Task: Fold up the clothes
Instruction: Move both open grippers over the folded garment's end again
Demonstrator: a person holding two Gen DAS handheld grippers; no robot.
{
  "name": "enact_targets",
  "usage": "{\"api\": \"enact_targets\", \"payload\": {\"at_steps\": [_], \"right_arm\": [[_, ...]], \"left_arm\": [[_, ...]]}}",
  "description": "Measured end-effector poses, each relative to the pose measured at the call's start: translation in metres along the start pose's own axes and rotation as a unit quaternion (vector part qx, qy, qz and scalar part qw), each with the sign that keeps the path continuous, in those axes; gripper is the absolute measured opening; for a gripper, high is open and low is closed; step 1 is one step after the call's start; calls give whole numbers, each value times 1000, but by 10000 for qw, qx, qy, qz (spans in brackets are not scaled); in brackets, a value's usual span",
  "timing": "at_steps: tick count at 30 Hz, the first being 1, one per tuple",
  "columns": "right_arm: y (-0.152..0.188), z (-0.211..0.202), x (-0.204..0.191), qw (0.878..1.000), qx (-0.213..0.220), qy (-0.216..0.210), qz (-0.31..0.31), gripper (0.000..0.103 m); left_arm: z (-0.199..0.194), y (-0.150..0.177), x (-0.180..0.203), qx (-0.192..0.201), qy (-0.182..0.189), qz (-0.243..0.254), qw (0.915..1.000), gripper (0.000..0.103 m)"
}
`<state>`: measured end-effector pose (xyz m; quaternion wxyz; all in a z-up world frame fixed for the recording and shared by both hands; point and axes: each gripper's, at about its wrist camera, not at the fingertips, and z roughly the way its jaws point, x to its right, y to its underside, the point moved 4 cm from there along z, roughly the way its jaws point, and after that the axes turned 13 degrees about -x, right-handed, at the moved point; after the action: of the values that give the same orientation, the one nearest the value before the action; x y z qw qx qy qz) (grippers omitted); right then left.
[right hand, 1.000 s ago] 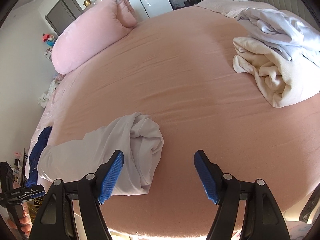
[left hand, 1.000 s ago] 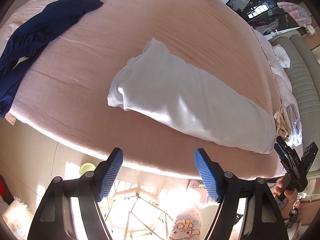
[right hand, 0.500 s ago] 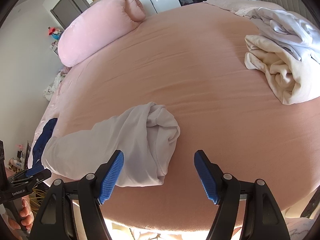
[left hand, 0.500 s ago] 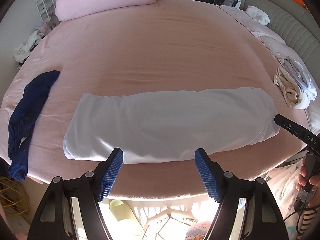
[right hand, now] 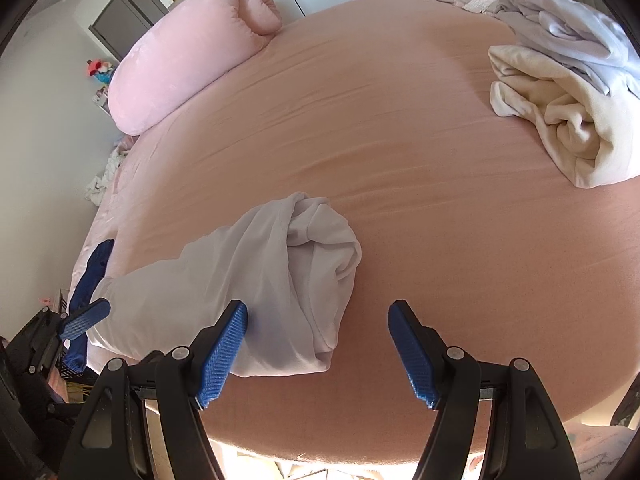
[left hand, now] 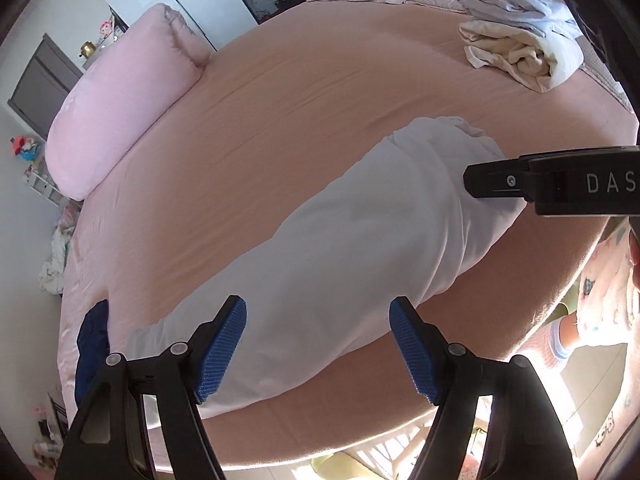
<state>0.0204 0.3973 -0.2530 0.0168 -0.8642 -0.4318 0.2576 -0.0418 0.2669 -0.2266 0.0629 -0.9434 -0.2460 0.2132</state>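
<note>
White garment (left hand: 360,248), folded into a long band near the bed (left hand: 320,92) edge, is flanked by left gripper (left hand: 318,344) and right gripper (right hand: 318,344), both held wide and empty, seemingly so each end can be reached.

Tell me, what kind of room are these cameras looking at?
Most likely a bedroom in a home. A wide bed with a pink sheet fills the view, a long pink pillow lies at its far side, and a white garment plus a heap of laundry rest on it.

A white garment (left hand: 360,248) is seen on a peach-pink bed sheet (right hand: 400,120). Ribbed blue pads (right hand: 224,344) are carried on black gripper arms. A pale pink pillow (left hand: 120,104), a cream cloth (right hand: 568,120) and a navy garment (left hand: 94,332) are shown.
</note>
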Motion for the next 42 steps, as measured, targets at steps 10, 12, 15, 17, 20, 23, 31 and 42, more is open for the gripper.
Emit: {"api": "enact_targets", "payload": {"at_steps": [10,12,15,17,20,23,31,42], "right_arm": [[4,9,6,9998,-20,-82,192,72],[4,10,6,9992,-12,-298,247,48],[6,11,10,9995,-80,-169,271,38],[9,9,16,9992,-113,-97,360,37],[11,6,27,9982,-149,-142,569,37],[12,6,36,9956,-236,-519,740,37],[18,-1,59,9827,-390,-1373,1176,63],[31,9,103,9080,-438,-3257,2597,70]], "left_arm": [[6,-6,19,-30,305,5,9995,73],[6,-6,25,48,284,75,9996,73],[4,-9,32,184,165,242,9994,73],[4,-9,36,270,19,398,9988,73],[14,-5,42,336,-195,631,9973,73],[15,-1,50,422,-178,797,9958,73],[20,1,69,400,-318,954,9941,73],[17,-7,107,880,-1738,1523,9690,73]]}}
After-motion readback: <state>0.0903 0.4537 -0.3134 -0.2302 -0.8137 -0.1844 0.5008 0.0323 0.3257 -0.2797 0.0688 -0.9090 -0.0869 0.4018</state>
